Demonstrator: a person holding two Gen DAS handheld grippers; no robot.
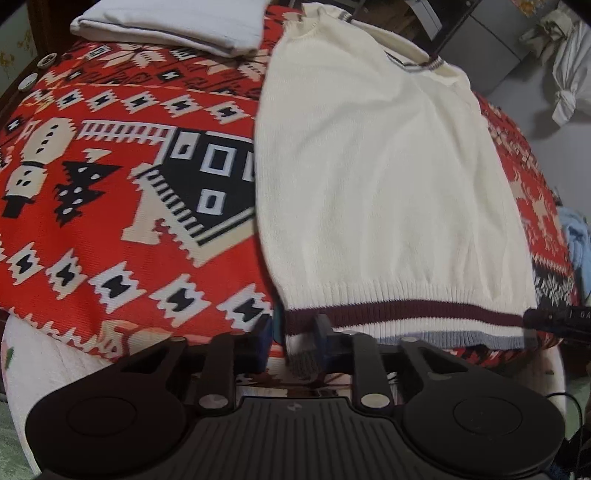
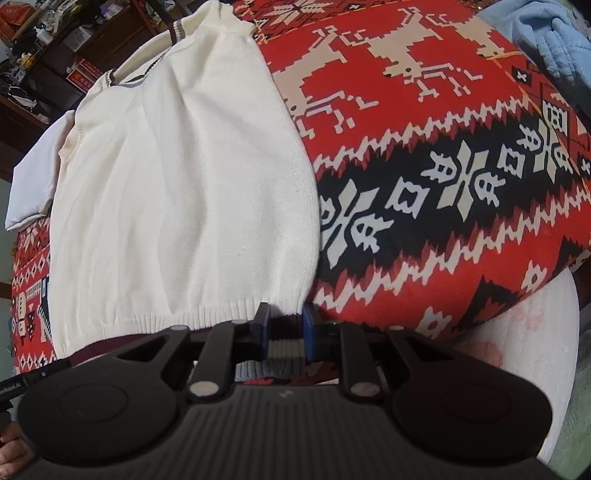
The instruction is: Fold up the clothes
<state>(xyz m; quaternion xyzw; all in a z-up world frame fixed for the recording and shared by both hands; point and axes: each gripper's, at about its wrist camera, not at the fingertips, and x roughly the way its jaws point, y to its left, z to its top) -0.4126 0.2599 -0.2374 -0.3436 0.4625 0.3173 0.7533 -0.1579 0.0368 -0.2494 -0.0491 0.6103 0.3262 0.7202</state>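
Spanning both jaws, sweater hem

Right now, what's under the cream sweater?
The cream sweater lies on a red patterned blanket, overlapping a folded white cloth near its collar. Whatever else lies beneath is covered.

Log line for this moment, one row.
stage: hem grasp | left gripper: shut on sweater hem corner | right gripper: shut on hem | sweater flat on blanket

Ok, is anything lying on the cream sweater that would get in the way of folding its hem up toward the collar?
Nothing visible does. The cream sweater lies flat on the red patterned blanket, its front bare. The folded white cloth sits beside the collar, off the sweater. The left gripper and right gripper pinch the hem.
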